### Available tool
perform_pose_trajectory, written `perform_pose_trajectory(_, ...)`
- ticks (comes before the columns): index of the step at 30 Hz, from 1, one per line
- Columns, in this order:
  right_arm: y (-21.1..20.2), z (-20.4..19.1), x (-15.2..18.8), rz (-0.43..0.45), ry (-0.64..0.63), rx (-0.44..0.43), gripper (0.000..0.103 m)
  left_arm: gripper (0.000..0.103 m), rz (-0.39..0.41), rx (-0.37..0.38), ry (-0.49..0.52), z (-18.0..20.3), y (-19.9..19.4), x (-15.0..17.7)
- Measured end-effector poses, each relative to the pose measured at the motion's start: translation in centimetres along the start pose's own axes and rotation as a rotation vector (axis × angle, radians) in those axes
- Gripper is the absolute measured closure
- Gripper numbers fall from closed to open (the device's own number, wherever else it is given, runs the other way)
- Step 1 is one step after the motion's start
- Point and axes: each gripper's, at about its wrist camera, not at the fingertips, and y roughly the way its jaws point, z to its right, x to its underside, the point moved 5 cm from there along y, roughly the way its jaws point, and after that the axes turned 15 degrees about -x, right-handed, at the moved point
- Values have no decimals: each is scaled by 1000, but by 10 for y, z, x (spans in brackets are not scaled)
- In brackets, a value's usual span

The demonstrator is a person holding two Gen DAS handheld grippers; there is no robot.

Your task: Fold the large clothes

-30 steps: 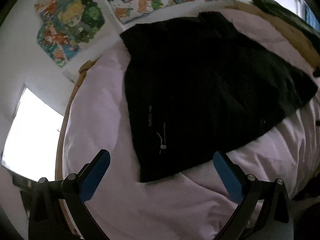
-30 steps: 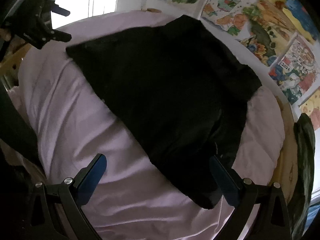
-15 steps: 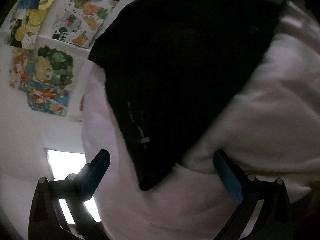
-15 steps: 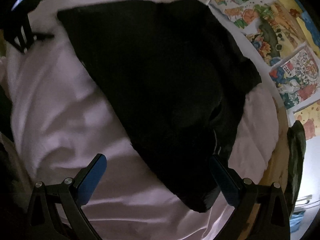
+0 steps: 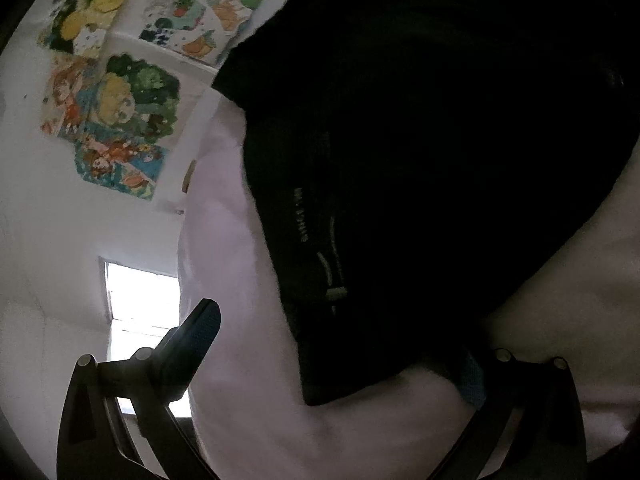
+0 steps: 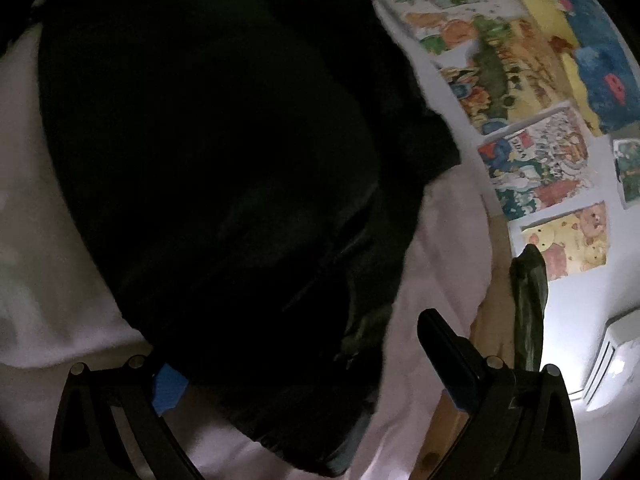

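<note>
Bedding (image 5: pixel 360 440), pale pink, lies bare along the near edge of the bed and beside the black garment (image 5: pixel 420 160), which is spread over the middle. The left gripper (image 5: pixel 340 360) stands spread around the garment's near corner; its right finger (image 5: pixel 470 380) is partly hidden by the cloth. The right gripper (image 6: pixel 300 364) is wide too, its jaws have just been closing a little, with the garment's other near corner between them. Compared with a second ago, both are lower and closer to the cloth.
</note>
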Motion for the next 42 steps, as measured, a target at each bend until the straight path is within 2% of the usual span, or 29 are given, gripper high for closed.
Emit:
perform_pose_trajectory(1, -6, 6, -2, 20, 26, -21, 12, 1, 6, 18, -21, -4, 0, 1)
perform_pose_trajectory(3, -18, 16, -7, 64, 78, -75, 31, 1, 12, 55, -52, -6, -2, 1)
perform_pose_trajectory(4, -22, 21, -10, 82, 102, -108, 35, 2, 16, 79, -68, -8, -4, 2)
perform_pose_trajectory(6, -30, 25, -18, 104, 134, -154, 52, 2, 23, 110, -80, -8, -7, 0)
perform_pose_trajectory(9, -43, 26, -35, 136, 152, -180, 68, 2, 31, 124, -76, -6, -13, -5)
perform_pose_trajectory(11, -54, 32, -48, 178, 196, -204, 74, 2, 49, 132, -77, -4, -20, -8)
perform_pose_trajectory(15, -73, 61, -65, 281, 377, -290, 80, 1, 65, 147, -79, -3, -21, -10)
perform_pose_trajectory(20, -88, 96, -74, 393, 616, -399, 84, 1, 41, 134, -65, 3, -16, -7)
perform_pose_trajectory(23, -92, 99, -79, 406, 637, -395, 84, 1, 8, 110, -78, 1, -6, -6)
perform_pose_trajectory(29, -93, 90, -79, 389, 590, -358, 84, 3, -35, -21, -146, -13, 4, -7)
perform_pose_trajectory(30, -92, 88, -78, 383, 580, -351, 84, 6, -35, -17, -162, -15, 4, -7)
perform_pose_trajectory(32, -91, 83, -75, 368, 561, -342, 84, 27, -33, 21, -174, -13, 3, -6)
perform_pose_trajectory(34, -91, 81, -72, 362, 535, -329, 84, 61, -17, 59, -156, -8, 0, -7)
perform_pose_trajectory(36, -91, 81, -69, 360, 527, -324, 84, 78, 14, 66, -121, 0, -9, -8)
perform_pose_trajectory(39, -90, 83, -64, 356, 531, -335, 86, 88, 51, 47, -107, 0, -15, -8)
perform_pose_trajectory(42, -92, 82, -60, 351, 513, -335, 89, 95, 79, 45, -189, -16, -17, -10)
